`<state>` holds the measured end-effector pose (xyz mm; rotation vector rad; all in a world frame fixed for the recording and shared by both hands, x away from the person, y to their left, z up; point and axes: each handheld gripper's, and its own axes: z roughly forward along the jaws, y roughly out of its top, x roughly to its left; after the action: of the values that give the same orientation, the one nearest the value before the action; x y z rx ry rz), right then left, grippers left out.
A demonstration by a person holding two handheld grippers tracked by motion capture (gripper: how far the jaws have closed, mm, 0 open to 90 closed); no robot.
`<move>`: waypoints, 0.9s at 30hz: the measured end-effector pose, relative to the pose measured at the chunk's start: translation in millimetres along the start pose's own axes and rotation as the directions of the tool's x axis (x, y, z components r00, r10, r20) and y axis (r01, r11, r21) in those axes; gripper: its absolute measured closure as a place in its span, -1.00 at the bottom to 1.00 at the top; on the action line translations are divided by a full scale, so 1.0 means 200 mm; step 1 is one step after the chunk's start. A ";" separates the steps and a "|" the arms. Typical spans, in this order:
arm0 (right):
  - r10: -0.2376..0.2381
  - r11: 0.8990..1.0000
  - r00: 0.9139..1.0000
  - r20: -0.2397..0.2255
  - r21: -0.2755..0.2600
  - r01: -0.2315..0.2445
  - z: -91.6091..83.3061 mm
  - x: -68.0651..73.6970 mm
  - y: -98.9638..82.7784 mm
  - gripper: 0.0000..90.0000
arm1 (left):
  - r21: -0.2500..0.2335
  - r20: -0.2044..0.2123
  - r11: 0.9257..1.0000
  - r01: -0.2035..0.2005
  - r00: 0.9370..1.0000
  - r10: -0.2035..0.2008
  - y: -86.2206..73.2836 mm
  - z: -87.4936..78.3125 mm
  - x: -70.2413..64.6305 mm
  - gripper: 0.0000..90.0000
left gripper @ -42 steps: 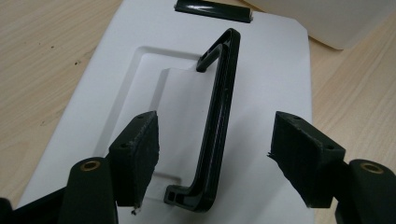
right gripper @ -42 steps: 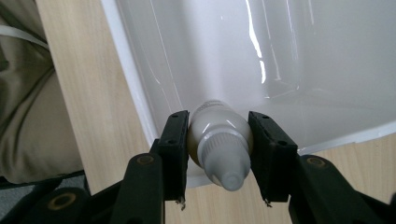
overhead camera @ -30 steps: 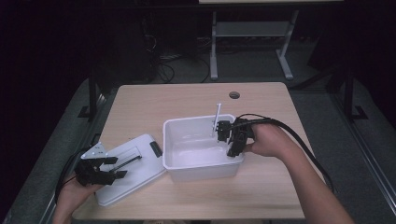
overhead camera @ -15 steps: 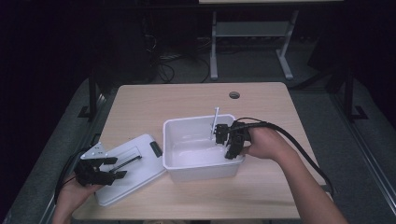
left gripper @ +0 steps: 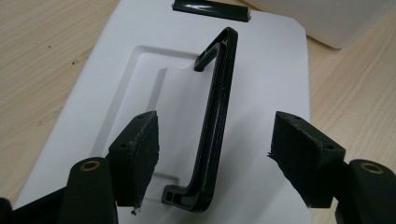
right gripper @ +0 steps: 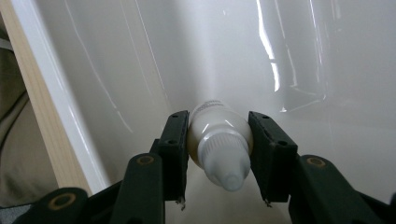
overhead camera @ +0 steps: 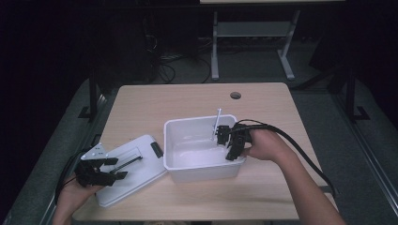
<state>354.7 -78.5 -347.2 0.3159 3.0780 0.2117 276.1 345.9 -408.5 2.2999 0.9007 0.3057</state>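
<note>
A pale wooden surface (overhead camera: pixel 187 103) with a round cable hole (overhead camera: pixel 235 95) near its far edge is seen in a dark room, where a metal frame (overhead camera: pixel 253 37) and loose cables (overhead camera: pixel 162 65) are visible on the floor beyond it. A white plastic bin (overhead camera: pixel 202 161) is set at the middle of the surface, and its white lid (overhead camera: pixel 133 171) is laid flat just beside the bin's left wall, black handle (left gripper: pixel 212 126) raised.

The right tool (overhead camera: pixel 225 140) is held over the bin's right rim by the right hand (overhead camera: pixel 263 145), forearm stretched in from the near edge, and is clamped on a small white bottle (right gripper: pixel 218 140) inside the bin. The left tool (overhead camera: pixel 110 169) is held low over the lid by the left hand (overhead camera: pixel 77 190), its jaws spread apart on either side of the handle.
</note>
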 end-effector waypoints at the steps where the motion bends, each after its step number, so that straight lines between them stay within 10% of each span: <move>1: -0.001 1.000 1.000 -0.002 0.007 0.001 0.01 0.00 0.00 0.32 | 0.001 -0.002 1.000 -0.003 1.000 0.003 0.00 0.00 0.00 -0.30; 27: 0.008 1.000 1.000 0.007 0.015 -0.008 0.01 0.00 0.00 0.33 | 0.000 -0.005 1.000 -0.006 1.000 0.006 0.00 -0.01 -0.01 -0.30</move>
<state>355.3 -78.3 -348.5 0.3289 3.0739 0.1870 275.1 345.2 -407.1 2.3029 0.8956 0.3143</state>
